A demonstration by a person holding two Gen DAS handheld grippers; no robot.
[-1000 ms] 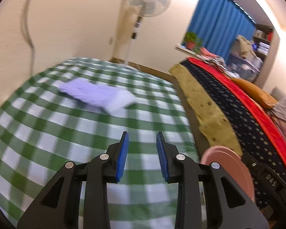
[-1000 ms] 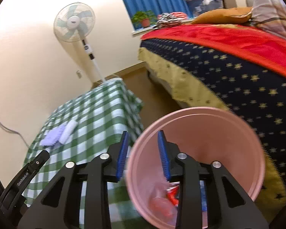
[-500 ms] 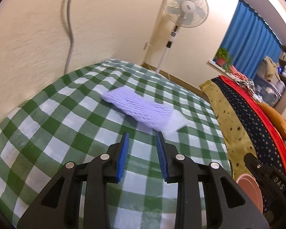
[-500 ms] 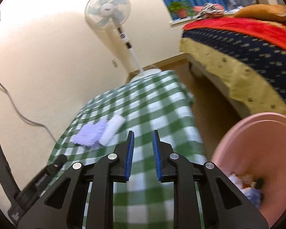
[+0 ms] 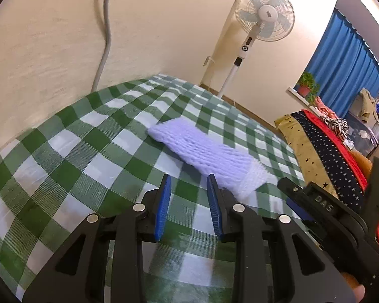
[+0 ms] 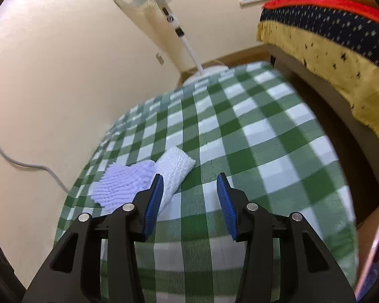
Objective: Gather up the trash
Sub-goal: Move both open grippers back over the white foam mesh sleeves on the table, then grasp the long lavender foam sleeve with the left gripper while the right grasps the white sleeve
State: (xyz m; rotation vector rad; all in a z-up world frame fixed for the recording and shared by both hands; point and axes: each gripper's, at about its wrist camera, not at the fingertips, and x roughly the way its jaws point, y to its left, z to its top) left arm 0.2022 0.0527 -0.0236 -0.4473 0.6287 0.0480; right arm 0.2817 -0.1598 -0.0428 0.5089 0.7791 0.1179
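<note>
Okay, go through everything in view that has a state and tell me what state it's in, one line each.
Left gripper: open, empty, just above the cloth.
Right gripper: open, empty, wider apart.
Lavender-and-white foam net sleeve: lying flat on the cloth, not gripped.
Green-and-white checked tablecloth: spread flat.
White pedestal fan: upright; running or not, cannot tell.
Blue curtain: drawn.

A: Wide stretch of green-checked tablecloth point(image 5: 70, 166) lies bare ahead of the left gripper point(image 5: 188, 184), nothing on it between the spread jaws.

B: The foam mesh sleeve point(image 5: 207, 152) lies just ahead and to the right, flat and low. Wall point(image 5: 50, 50) hems the left side, a cable point(image 5: 104, 38) hanging down it.

A: The right gripper point(image 6: 189, 184) has bare cloth between its parted jaws; the sleeve point(image 6: 139, 176) sits by its left finger.

B: Fan pole point(image 6: 187, 45) stands beyond the far edge; the bed point(image 6: 341, 50) blocks the right.
</note>
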